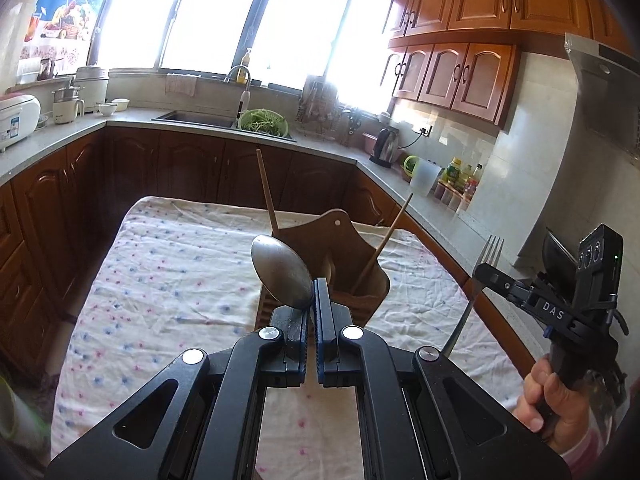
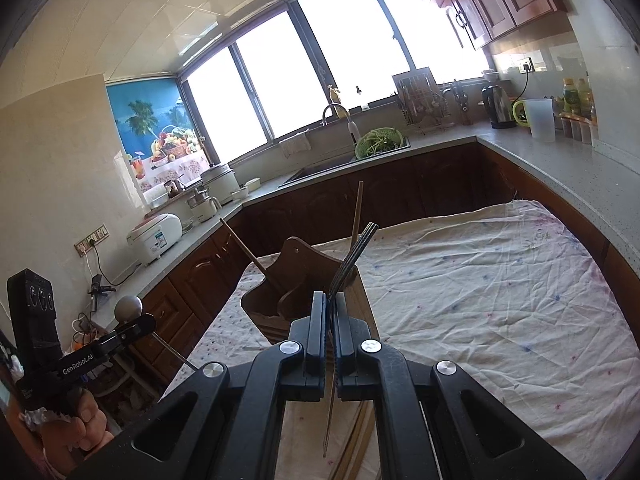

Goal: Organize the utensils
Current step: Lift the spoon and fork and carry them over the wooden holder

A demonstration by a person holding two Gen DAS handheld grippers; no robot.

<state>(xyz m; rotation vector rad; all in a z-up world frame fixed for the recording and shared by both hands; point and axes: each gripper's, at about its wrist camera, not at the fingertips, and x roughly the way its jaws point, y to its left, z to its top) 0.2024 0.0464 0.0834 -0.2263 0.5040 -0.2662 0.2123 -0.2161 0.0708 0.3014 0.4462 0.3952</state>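
— How is the table laid out?
— A speckled white cloth (image 1: 172, 280) is spread over it, and a brown wooden utensil holder (image 1: 340, 264) is stood on that cloth. Two wooden chopsticks (image 1: 266, 188) are leaned inside the holder.

— And behind it?
— The grey stone counter (image 1: 132, 118) is wrapped around the table, with the steel sink (image 1: 196, 118) set in beneath the window.
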